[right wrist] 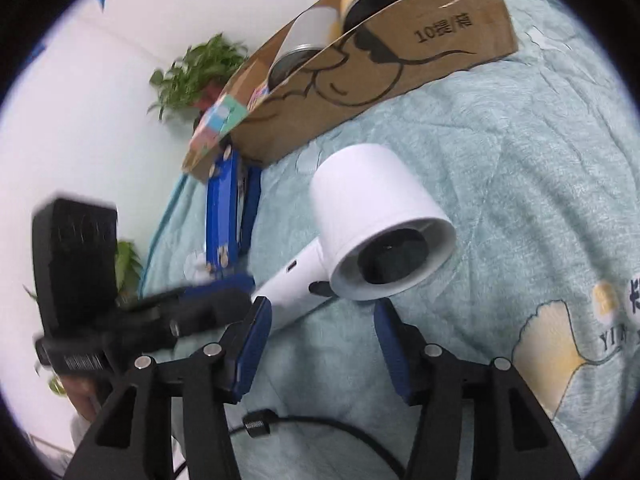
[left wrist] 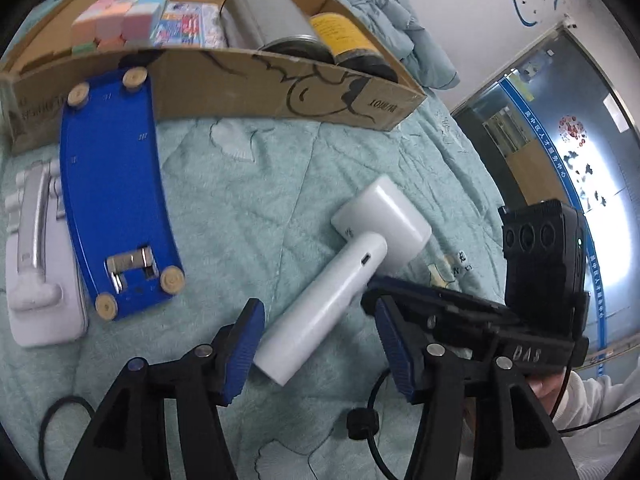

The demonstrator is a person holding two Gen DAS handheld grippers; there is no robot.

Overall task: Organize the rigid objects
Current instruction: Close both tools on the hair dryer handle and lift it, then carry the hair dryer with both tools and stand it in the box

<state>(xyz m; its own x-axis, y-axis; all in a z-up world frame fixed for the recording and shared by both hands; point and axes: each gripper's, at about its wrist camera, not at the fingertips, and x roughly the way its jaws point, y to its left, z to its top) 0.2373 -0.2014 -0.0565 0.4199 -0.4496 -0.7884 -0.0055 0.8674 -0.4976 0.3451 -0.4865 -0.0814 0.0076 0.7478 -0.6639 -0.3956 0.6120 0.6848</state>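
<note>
The left tool [left wrist: 320, 344] points steeply down at the bed, its blue pads parted on either side of the butt end of the white hair dryer's [left wrist: 340, 292] handle without pressing it, so it stands released. The right tool [right wrist: 324, 344] comes in from the other side, tilted down, also released, its pads apart just short of the dryer's open barrel [right wrist: 384, 232]. The dryer lies on the pale green quilt [left wrist: 248, 200], handle toward the left tool. Beyond it a blue board [left wrist: 116, 200] with small round wheels lies underside up, touching the front wall of a cardboard box [left wrist: 248, 88], with a white stand [left wrist: 36, 248] just beside it. The box holds pastel blocks [left wrist: 120, 20], a grey can [left wrist: 268, 16] and a yellow-labelled jar [left wrist: 344, 36]; its end wall reads "10提/箱". The right tool's body carries the letters "DAS" in the left wrist view.
</note>
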